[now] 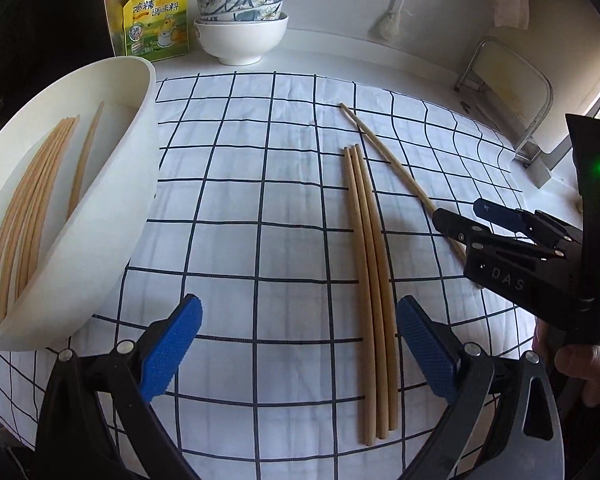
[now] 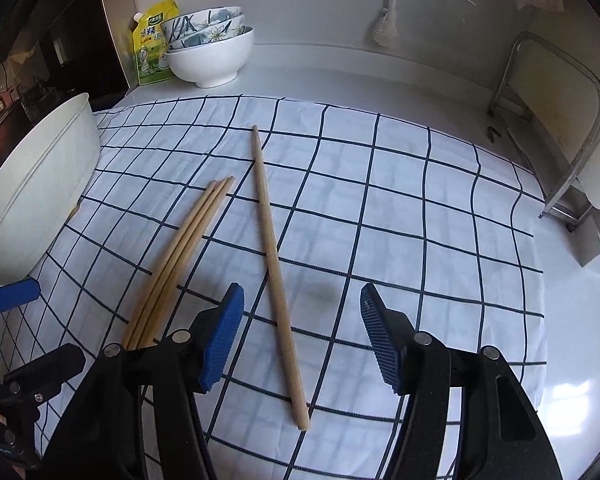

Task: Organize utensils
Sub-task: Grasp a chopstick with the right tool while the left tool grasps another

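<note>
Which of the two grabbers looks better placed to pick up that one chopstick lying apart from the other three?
The right gripper. Its open jaws already straddle the lone chopstick, with nothing held. The left gripper, also open, sits nearer the group of three chopsticks and the white tub.

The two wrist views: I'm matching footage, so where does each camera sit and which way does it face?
Left wrist: on the left gripper, angled down at three chopsticks and white tub; right gripper and a hand show.
Right wrist: on the right gripper, angled down over the single chopstick.
Shared: checked cloth, stacked bowls.
</note>
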Demonstrator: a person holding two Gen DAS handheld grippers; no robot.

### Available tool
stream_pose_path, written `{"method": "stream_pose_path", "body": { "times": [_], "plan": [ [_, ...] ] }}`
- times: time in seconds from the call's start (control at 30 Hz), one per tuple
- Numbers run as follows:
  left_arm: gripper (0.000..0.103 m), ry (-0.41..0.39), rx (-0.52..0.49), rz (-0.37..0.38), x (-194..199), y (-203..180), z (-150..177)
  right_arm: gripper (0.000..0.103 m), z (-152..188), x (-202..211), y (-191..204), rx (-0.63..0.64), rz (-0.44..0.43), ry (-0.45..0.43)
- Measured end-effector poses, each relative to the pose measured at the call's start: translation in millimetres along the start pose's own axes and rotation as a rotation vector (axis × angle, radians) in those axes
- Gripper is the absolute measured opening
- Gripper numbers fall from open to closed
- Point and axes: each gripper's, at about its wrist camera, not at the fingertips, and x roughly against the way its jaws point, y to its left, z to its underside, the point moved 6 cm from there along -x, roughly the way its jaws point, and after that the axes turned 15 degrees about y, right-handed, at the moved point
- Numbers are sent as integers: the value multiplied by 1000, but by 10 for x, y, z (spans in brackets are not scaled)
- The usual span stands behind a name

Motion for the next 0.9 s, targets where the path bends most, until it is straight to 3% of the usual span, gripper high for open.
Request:
{"method": "stream_pose_path", "body": {
  "times": [0.13,0.4,0.9],
  "plan": [
    [96,-9,1,-12,-9,-2,-13,57,-84,-65,23,24,11,2],
    [96,-9,10,-14,-70,-13,-26,9,-49,-130,74,52,4,1],
    [96,15,-1,-78,-254,-46,-73,7,574,78,18,-37,-50,31]
  ]
}}
